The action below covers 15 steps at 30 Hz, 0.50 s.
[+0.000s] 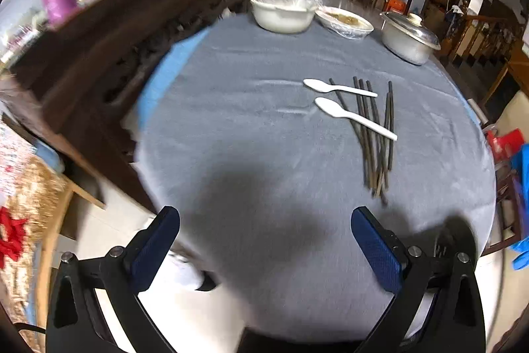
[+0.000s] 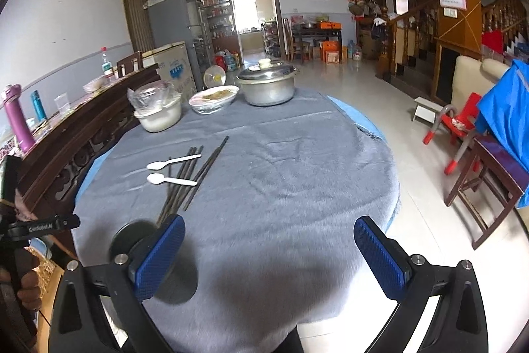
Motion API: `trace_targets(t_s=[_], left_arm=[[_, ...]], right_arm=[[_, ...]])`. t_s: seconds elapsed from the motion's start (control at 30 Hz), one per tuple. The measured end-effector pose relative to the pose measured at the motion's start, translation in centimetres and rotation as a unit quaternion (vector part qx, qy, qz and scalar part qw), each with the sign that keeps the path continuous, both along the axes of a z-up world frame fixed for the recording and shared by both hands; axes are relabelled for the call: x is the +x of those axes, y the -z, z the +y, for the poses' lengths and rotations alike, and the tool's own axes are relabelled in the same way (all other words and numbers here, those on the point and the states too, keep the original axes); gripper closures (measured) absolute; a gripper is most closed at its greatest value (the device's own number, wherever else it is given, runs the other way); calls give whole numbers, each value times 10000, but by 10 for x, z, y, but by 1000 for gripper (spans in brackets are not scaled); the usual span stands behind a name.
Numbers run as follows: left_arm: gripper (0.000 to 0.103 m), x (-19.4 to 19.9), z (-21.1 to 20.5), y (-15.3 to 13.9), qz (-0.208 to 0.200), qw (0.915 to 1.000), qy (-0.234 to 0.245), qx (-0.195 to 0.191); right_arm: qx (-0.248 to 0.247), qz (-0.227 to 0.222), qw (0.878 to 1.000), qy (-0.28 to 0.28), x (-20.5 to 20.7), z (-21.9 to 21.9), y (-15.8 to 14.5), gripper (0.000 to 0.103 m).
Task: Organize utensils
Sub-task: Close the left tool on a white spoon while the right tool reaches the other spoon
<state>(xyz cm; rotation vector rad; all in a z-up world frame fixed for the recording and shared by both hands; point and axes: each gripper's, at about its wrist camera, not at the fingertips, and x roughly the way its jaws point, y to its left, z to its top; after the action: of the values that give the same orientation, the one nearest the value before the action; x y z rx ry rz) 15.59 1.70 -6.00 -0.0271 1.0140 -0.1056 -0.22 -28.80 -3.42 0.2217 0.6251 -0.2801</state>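
Grey cloth (image 2: 281,161) on round table, tiled floor (image 2: 390,108), staircase (image 2: 420,32)

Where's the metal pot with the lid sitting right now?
The lidded metal pot stands at the far edge of the grey-clothed table, just right of the covered dish.

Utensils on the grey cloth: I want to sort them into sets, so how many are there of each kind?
White spoons: 2
Dark chopsticks: 6, as far as the overlapping bundle shows
Total: 8
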Motion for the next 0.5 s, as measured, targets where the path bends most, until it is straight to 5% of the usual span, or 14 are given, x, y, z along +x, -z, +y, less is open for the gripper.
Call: trace_targets(t_s=[0.27,0.5], left_arm=[[1,100,-36,47,521,9967,-123,-611],[26,154,-59,75,680,9948,-285,-704]], right_arm=[[25,243,9997,-1,61,-28,19,0],[-40,278,9995,-128,107,-41,31,0]])
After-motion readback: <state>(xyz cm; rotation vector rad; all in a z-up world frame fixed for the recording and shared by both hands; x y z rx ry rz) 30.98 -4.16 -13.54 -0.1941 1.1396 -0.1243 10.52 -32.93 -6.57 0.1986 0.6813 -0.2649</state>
